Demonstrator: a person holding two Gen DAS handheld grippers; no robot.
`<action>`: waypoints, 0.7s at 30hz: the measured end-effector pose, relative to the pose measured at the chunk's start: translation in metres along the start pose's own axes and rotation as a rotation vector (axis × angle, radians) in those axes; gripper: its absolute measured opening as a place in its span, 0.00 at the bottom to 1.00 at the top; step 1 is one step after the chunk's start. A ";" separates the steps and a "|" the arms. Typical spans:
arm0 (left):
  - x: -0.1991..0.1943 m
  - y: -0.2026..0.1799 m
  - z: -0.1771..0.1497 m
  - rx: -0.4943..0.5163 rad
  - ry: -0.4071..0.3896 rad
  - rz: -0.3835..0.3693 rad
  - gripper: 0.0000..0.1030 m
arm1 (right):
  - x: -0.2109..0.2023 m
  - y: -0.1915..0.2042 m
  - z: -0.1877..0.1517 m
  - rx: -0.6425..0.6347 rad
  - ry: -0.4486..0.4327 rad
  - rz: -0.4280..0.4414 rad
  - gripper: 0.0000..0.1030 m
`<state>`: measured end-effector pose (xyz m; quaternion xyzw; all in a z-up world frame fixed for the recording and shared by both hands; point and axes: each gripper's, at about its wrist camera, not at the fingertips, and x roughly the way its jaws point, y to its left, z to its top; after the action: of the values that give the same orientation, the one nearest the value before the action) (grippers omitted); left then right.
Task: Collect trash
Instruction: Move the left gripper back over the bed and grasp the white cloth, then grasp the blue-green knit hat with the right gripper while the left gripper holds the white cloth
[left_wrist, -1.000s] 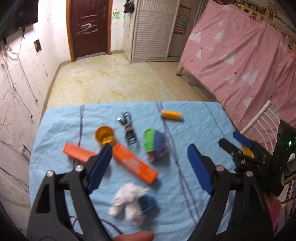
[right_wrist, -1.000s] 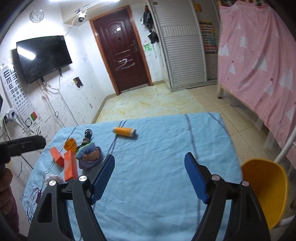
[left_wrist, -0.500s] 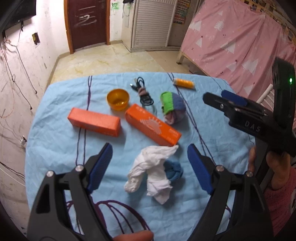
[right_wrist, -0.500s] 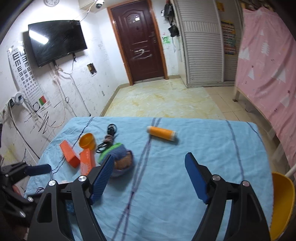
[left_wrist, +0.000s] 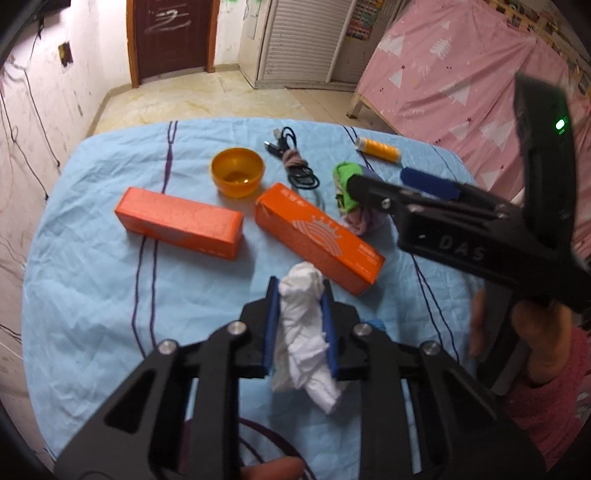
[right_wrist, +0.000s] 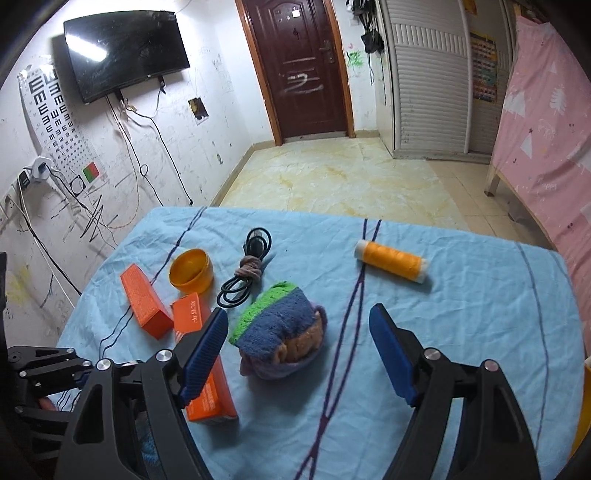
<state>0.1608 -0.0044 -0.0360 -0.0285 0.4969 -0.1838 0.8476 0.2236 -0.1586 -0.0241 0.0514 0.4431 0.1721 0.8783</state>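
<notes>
My left gripper (left_wrist: 299, 291) is shut on a crumpled white tissue wad (left_wrist: 304, 325) on the blue cloth, just in front of an orange box (left_wrist: 319, 238). My right gripper (right_wrist: 295, 336) is open and empty, hovering over a knitted blue and green pouch (right_wrist: 280, 338); it also shows in the left wrist view (left_wrist: 406, 184), reaching in from the right above the pouch (left_wrist: 345, 184). A bit of blue cloth lies under the tissue, mostly hidden.
On the blue tablecloth (left_wrist: 92, 295) lie a second orange box (left_wrist: 179, 221), an orange bowl (left_wrist: 237, 176), a coiled black cable (left_wrist: 295, 162) and an orange thread spool (right_wrist: 391, 260). A pink-draped bed (left_wrist: 461, 74) stands right. A yellow chair edge (right_wrist: 585, 406) is at far right.
My left gripper has moved down onto the white tissue and closed on it. My right gripper has swung left over the knitted pouch, still open.
</notes>
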 end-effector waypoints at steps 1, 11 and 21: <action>-0.001 0.002 0.000 -0.008 -0.001 -0.006 0.19 | 0.006 0.000 0.000 0.004 0.014 0.001 0.70; -0.007 0.008 0.002 -0.009 -0.019 -0.001 0.19 | 0.017 0.005 -0.007 -0.012 0.032 -0.001 0.32; -0.023 -0.003 0.000 -0.007 -0.043 0.030 0.19 | 0.000 -0.001 -0.011 0.006 -0.010 0.018 0.31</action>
<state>0.1502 0.0006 -0.0165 -0.0278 0.4796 -0.1689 0.8606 0.2151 -0.1602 -0.0305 0.0586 0.4387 0.1784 0.8788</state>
